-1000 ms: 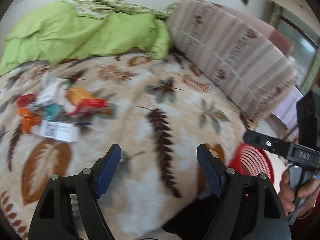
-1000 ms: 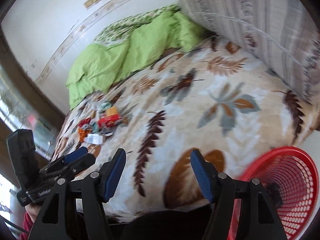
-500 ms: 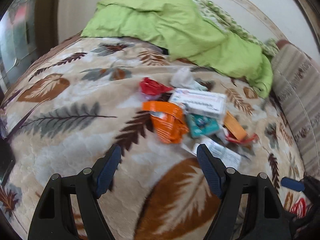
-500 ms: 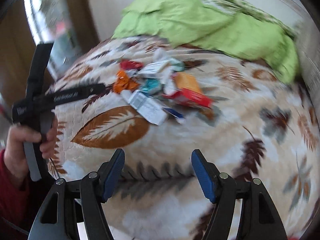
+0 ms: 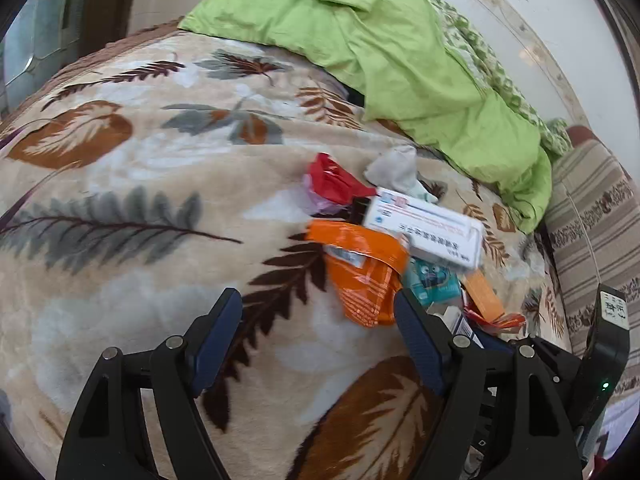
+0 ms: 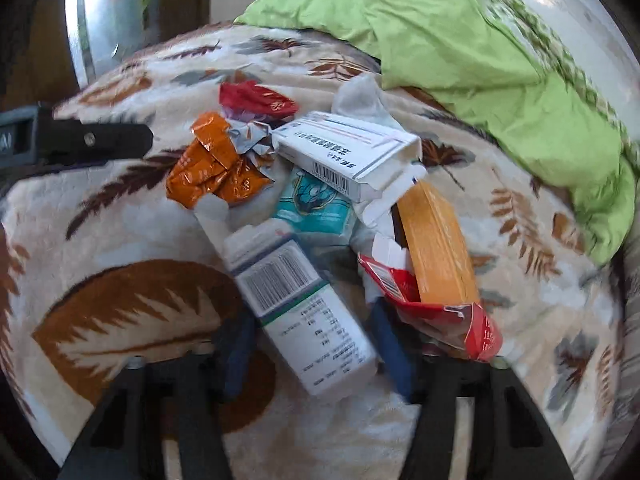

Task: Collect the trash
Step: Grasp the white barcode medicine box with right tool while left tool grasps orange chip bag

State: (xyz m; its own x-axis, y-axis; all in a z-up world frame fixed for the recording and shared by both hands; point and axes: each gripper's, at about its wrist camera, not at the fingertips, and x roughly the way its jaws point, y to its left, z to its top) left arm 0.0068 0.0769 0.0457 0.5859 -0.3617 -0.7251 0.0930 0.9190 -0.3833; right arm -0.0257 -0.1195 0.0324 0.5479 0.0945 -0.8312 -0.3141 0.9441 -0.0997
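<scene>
A heap of trash is seen on a leaf-patterned blanket [image 5: 120, 280] covering a bed. The left gripper [image 5: 318, 320] is held wide open above the blanket, nothing between its fingers; its right finger [image 5: 416, 340] is just beside an orange wrapper [image 5: 360, 276]. The right gripper [image 6: 316, 356] is also spread wide, and a white barcode box [image 6: 304, 312] lies between its blurred fingers; contact cannot be told. Behind it, a teal packet [image 6: 316, 204], a long white box [image 6: 344, 148], a red wrapper [image 6: 256, 100], an orange box [image 6: 436, 244] and a torn red packet [image 6: 440, 312] are piled together. Green bedding [image 6: 460, 36] is bunched beyond.
</scene>
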